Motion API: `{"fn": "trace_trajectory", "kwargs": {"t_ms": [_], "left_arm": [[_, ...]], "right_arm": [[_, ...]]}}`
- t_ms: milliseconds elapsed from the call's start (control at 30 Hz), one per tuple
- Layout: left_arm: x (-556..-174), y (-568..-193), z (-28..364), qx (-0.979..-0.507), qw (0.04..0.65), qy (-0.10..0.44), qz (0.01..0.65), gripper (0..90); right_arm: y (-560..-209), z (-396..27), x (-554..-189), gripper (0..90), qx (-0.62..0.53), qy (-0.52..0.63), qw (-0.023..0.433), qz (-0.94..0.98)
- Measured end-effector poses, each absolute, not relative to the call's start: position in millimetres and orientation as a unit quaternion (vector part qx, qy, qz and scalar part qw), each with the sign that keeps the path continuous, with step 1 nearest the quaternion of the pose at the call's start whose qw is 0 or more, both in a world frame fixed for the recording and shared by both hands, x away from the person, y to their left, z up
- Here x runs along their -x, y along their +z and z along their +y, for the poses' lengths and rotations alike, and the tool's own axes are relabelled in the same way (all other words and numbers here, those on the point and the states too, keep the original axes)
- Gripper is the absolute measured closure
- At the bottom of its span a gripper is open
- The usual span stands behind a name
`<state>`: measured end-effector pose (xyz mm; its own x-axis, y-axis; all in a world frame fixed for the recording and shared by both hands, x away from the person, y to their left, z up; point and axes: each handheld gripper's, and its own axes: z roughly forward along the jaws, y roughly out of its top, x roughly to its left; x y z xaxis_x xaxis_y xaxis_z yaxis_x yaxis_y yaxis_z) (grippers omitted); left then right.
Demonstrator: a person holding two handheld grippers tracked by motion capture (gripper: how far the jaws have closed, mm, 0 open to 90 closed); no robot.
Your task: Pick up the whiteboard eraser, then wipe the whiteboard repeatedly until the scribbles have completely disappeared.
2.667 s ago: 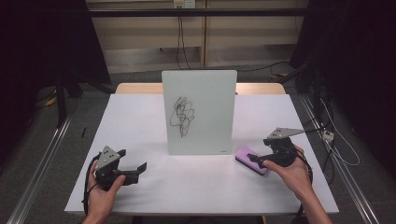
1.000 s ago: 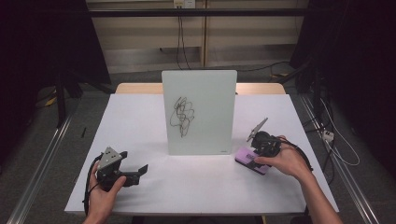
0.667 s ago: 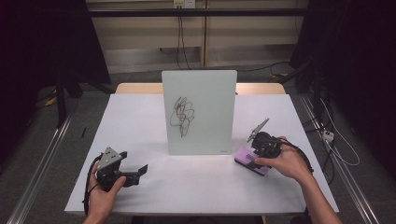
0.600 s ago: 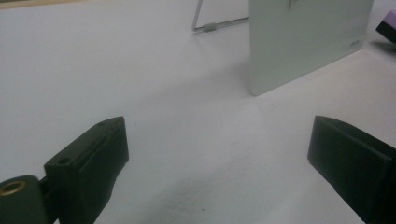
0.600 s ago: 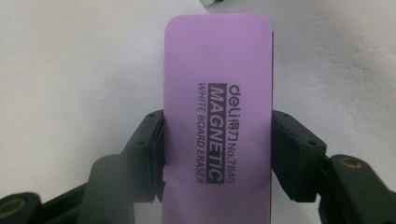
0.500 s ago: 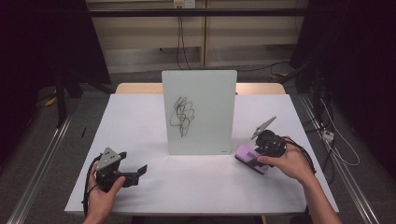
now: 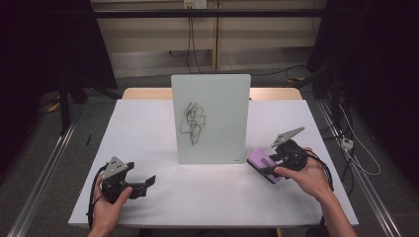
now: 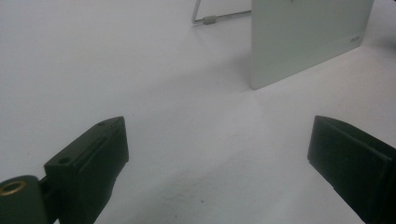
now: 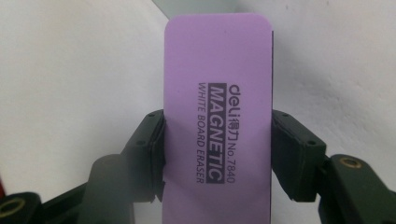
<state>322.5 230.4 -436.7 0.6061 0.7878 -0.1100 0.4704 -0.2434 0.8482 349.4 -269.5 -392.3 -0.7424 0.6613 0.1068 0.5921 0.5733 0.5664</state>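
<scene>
Gripping: right claw [image 9: 217,140] clamps its black pads on the long sides of the purple eraser [image 9: 218,107].
Eraser: flat, smooth, rounded corners, jutting ahead of that claw, just beside the whiteboard [image 7: 211,118].
Left claw [image 8: 219,163]: gaping wide, nothing in it, matte white table [image 8: 93,70] beneath.

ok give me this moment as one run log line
right hand-held gripper: shut on purple eraser | left hand-held gripper: open, nothing between jaws | whiteboard: upright, scribble not yet wiped
</scene>
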Motion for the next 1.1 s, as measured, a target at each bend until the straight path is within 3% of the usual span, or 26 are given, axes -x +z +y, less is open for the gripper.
{"fn": "trace_trajectory", "kwargs": {"t_ms": [567,967,1100], "left_arm": [[-321,-434,229,-0.774,0.466,0.175,0.391,5.3],[-321,-435,230,-0.779,0.464,0.166,0.387,5.3],[-319,-434,231,-0.780,0.461,0.175,0.385,5.3]], "right_arm": [[-393,-254,-331,41.6,-0.339,0.345,0.103,0.869],[-388,-227,-328,41.7,-0.314,0.371,0.153,0.861],[-381,-215,-321,41.7,-0.301,0.390,0.197,0.848]]}}
